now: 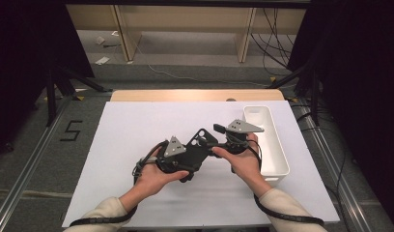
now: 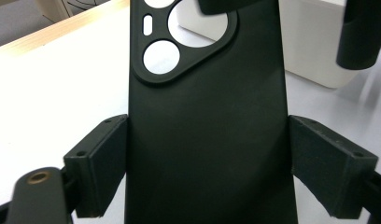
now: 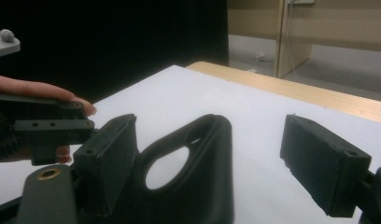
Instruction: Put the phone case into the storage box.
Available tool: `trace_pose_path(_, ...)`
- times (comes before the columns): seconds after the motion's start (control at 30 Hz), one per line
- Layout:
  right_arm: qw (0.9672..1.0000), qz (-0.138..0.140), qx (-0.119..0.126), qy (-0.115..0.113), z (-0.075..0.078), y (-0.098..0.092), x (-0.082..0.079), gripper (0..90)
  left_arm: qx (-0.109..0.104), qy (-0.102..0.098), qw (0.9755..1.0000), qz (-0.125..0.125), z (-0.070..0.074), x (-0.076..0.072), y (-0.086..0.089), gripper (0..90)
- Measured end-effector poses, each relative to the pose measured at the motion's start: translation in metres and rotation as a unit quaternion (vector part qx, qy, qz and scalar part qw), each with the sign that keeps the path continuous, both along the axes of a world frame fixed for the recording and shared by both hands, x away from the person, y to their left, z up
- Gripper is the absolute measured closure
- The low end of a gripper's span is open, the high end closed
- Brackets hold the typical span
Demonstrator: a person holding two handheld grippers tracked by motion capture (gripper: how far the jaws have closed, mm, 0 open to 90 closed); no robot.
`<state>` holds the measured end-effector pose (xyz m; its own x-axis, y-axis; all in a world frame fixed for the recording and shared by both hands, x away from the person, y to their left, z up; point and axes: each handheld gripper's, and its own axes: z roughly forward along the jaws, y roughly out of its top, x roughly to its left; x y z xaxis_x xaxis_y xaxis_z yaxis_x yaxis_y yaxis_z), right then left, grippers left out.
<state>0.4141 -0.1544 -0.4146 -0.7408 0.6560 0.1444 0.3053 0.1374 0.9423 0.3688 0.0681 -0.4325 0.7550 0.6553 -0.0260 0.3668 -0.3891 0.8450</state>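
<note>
High view: the person's left hand (image 1: 154,176) is holding the left gripper (image 1: 188,157) low over the white table sheet (image 1: 137,130), and the black phone case (image 1: 194,149) is sitting in that gripper, raised off the sheet, camera-cutout end pointing away from the person. The right gripper (image 1: 215,137) is hovering at the far end of the case, just beside the white bin (image 1: 274,162), which is standing at the right edge of the sheet and looking bare inside as far as can be seen.

Left gripper view: the case (image 2: 207,140) is lying flat between the two black jaws, back side up, cutouts at the top. Both pads are pressing against its long edges, so the jaws are standing wide but gripping the case across its width. The bin's wall (image 2: 314,42) is showing beyond.

Right gripper view: the cutout end of the case (image 3: 198,168) is sitting between the jaws. The near pad appears to be touching or almost touching it; the other pad is standing well clear, so this gripper is spread open and not clamping anything.

Progress, as a judgement: the case is lifted and secured by the left gripper; the right gripper's grasp on the far end is not yet made, and the case is not yet in the bin, if that is where it is going.
</note>
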Motion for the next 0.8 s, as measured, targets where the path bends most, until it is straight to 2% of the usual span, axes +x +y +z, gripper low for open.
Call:
trace_pose_path(0.4,0.9999,-0.003,0.004,0.015,-0.005,0.013,0.007,26.2,-0.010,0.000,0.9999,-0.005,0.000,-0.002,-0.003,15.8)
trace_pose_path(0.57,0.9997,-0.001,0.003,0.024,-0.007,0.016,0.009,28.4,-0.011,0.000,0.9999,0.001,0.000,-0.002,-0.003,15.8)
trace_pose_path(0.8,0.9992,0.000,0.007,0.039,-0.010,0.018,0.011,33.1,-0.011,-0.010,0.9999,0.001,0.000,-0.001,-0.002,15.8)
